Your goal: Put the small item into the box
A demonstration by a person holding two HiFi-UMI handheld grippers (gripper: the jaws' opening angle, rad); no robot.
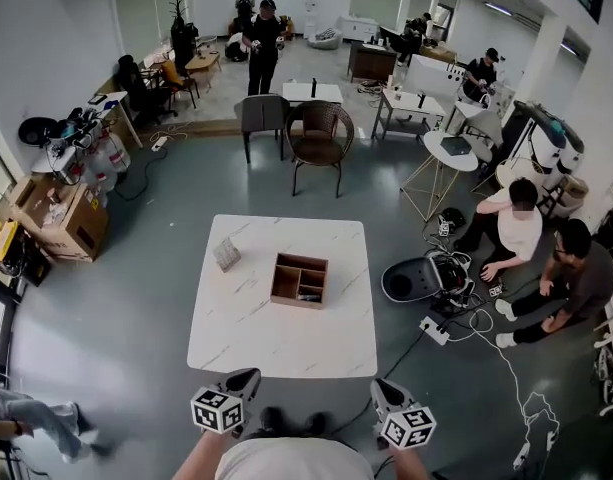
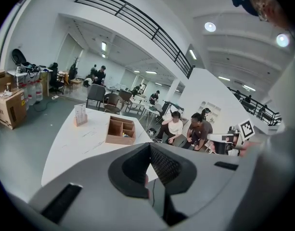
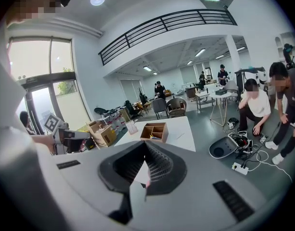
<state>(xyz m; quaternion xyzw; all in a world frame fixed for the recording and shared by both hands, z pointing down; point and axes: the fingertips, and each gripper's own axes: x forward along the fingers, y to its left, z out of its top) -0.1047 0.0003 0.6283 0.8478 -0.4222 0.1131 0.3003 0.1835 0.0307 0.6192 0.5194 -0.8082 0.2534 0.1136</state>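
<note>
A wooden box (image 1: 282, 282) with several compartments sits near the middle of the white marble table (image 1: 276, 338). To its left stands the small item (image 1: 226, 255), a pale upright piece on a brown base. Both grippers hover off the table's near edge, close to my body. My left gripper (image 1: 248, 377) and right gripper (image 1: 380, 388) have their jaws together with nothing between them. The left gripper view shows its shut gripper (image 2: 149, 150), with the box (image 2: 121, 130) and small item (image 2: 80, 114) far ahead. In the right gripper view the gripper (image 3: 146, 148) points toward the box (image 3: 154, 131) and item (image 3: 132, 127).
Two chairs (image 1: 319, 133) stand beyond the table's far edge. Right of the table, people (image 1: 511, 230) sit on the floor beside a round black device (image 1: 411, 280) and cables with a power strip (image 1: 433, 329). Cardboard boxes (image 1: 61, 218) line the left wall.
</note>
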